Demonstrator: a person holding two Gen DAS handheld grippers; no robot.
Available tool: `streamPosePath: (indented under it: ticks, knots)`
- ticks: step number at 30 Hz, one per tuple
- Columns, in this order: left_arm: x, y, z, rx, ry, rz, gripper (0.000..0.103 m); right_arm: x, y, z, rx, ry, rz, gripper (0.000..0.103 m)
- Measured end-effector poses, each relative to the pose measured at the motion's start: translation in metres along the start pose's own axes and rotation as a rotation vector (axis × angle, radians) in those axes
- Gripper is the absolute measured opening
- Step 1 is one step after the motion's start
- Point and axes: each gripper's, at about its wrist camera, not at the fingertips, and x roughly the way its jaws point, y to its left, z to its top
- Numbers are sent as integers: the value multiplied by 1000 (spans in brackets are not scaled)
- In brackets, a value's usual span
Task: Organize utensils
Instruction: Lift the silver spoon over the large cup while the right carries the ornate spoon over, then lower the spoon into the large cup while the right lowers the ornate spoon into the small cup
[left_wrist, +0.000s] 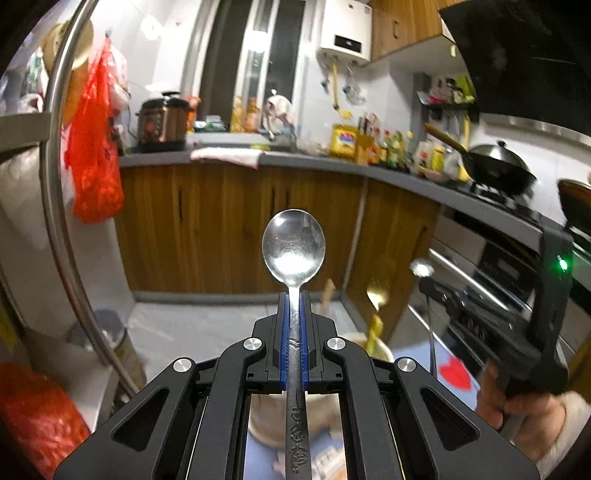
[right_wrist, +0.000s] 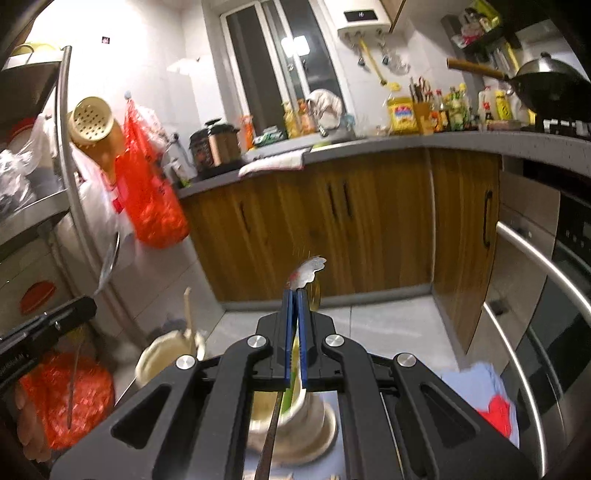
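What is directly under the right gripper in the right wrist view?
Below the right gripper, shut on a metal utensil, stands a cream holder with something green inside. The gripper body covers most of its opening, so anything else inside is hidden.

A shiny steel spoon (left_wrist: 293, 254) with an engraved handle stands bowl-forward, clamped by its neck between blue-padded jaws, while a second utensil (right_wrist: 308, 271), its silvery scalloped end blurred, is pinched likewise to its right.
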Motion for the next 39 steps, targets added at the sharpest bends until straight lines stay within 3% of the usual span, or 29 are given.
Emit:
streamPosePath:
  ticks: [5, 12, 19, 28, 39]
  knots:
    - [32, 6, 17, -45, -35, 29, 6, 26, 1, 11, 23, -55, -45, 3]
    - [68, 15, 12, -78, -52, 77, 6, 48, 2, 12, 19, -130, -123, 3]
    - [86, 16, 4, -63, -86, 114, 6, 58, 1, 8, 13, -156, -134, 3]
    - [85, 18, -15, -40, -85, 122, 6, 49, 10, -14, -64, -187, -116, 3]
    - [65, 16, -44, -5, -46, 108, 6, 37, 6, -39, -74, -142, -93, 2]
